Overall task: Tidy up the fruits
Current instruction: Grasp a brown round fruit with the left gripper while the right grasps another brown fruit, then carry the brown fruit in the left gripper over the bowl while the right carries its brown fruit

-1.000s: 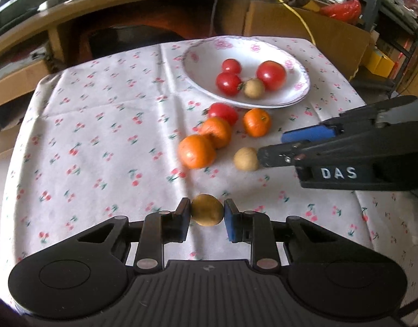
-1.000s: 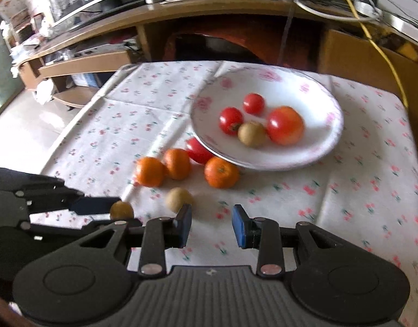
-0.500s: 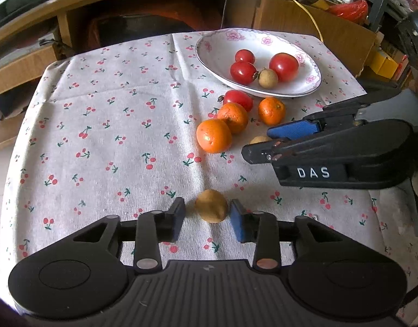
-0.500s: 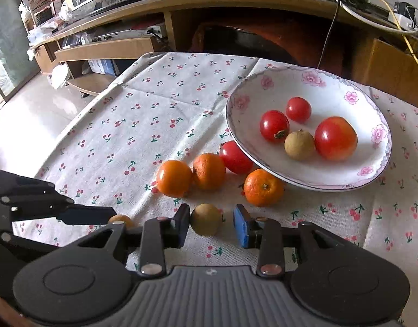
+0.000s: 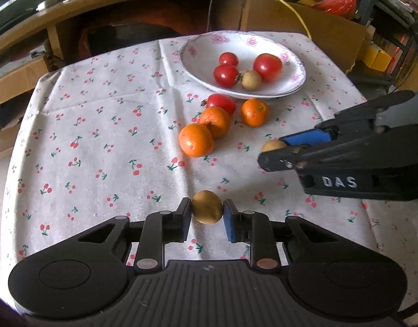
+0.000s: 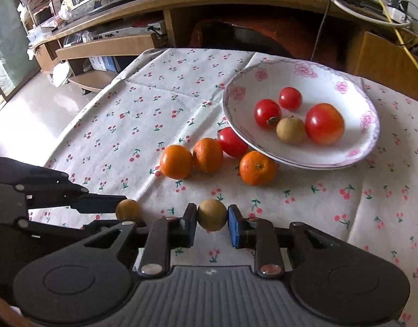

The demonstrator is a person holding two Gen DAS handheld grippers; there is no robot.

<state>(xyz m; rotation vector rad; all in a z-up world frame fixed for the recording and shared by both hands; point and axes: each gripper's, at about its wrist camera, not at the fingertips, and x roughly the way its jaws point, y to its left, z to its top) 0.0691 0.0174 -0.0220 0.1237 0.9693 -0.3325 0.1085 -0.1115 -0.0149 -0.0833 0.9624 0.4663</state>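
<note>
Both tongs, left (image 5: 207,215) and right (image 6: 212,222), each pinch a brown fruit, probably longans; next, lift toward the plate (image 6: 369,141) at 1 o'clock.

A table draped in a white cherry-print cloth (image 5: 100,141) carries a flowered white plate (image 5: 290,62). Loose on the cloth just before the plate — three oranges (image 5: 196,140) and a red tomato (image 5: 222,103) — clustered close together, two oranges touching.

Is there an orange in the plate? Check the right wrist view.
No, the plate holds only three tomatoes and one brown longan; the three oranges lie on the tablecloth.
</note>
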